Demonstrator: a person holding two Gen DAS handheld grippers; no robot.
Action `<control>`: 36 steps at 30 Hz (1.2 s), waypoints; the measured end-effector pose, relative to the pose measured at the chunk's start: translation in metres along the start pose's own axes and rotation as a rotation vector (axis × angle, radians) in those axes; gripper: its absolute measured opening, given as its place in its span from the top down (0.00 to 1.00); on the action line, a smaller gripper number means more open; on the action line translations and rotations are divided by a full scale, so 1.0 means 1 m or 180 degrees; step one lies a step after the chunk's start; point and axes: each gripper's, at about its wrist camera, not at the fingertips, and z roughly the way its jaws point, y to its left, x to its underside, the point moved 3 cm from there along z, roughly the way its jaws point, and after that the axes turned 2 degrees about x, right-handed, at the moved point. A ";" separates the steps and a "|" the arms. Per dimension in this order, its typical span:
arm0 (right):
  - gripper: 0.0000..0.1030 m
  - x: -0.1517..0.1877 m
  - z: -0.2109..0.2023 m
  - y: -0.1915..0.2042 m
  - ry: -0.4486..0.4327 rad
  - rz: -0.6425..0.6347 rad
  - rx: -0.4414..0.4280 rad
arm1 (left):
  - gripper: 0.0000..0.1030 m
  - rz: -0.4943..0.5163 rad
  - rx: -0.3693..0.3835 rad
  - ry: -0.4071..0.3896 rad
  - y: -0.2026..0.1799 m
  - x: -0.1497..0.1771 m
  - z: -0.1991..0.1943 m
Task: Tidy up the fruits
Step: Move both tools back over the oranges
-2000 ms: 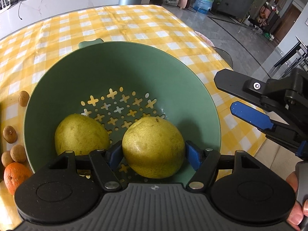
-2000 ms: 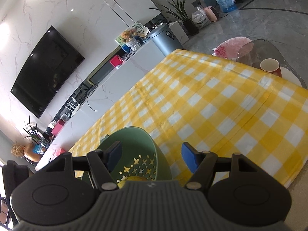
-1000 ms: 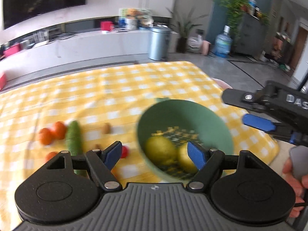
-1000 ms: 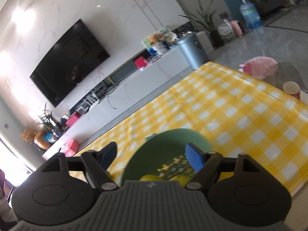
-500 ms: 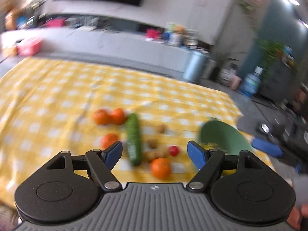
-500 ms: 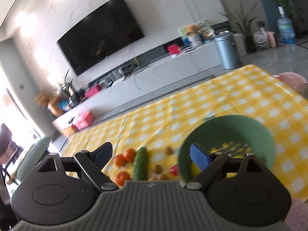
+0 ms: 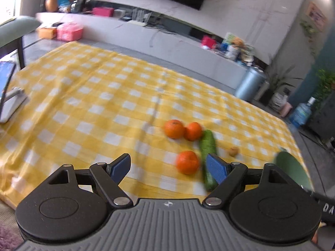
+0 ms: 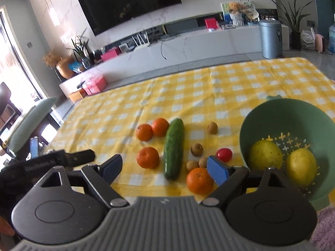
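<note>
So far only two yellow-green fruits (image 8: 265, 154) lie in the green colander (image 8: 253, 125) at the table's right edge. Four oranges (image 8: 147, 157), some small brown fruits (image 8: 196, 149), a red one (image 8: 224, 154) and a cucumber (image 8: 174, 147) lie on the checked cloth (image 8: 209, 96) near the front edge. Left gripper (image 7: 168, 166) and right gripper (image 8: 165, 167) both hover with jaws apart, holding nothing; the left's have just been opening.

Checked cloth (image 8: 230, 87) matt; colander (image 8: 251, 129) smooth plastic; cucumber (image 8: 173, 146) bumpy skin; oranges (image 8: 147, 157) dimpled.
</note>
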 end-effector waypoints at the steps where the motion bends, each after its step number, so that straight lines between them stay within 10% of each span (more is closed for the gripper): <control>1: 0.18 0.001 0.006 0.000 0.0043 -0.0006 0.0025 | 0.07 -0.0030 -0.0064 0.0001 0.005 0.000 0.003; 9: 0.19 0.011 0.048 0.011 0.0319 -0.0193 0.0036 | 0.07 -0.0078 -0.0343 0.0012 0.027 0.001 0.019; 22: 0.40 0.013 0.088 0.020 0.0385 -0.0514 0.0187 | 0.07 0.0026 -0.0144 0.0238 0.017 0.012 0.038; 30: 0.41 0.028 0.104 0.021 0.0424 -0.1224 0.1066 | 0.07 0.0355 -0.0221 0.0226 0.007 0.012 0.049; 36: 0.46 0.037 0.116 0.009 0.0572 -0.1146 0.1059 | 0.07 0.0339 -0.0265 0.0285 0.010 0.016 0.054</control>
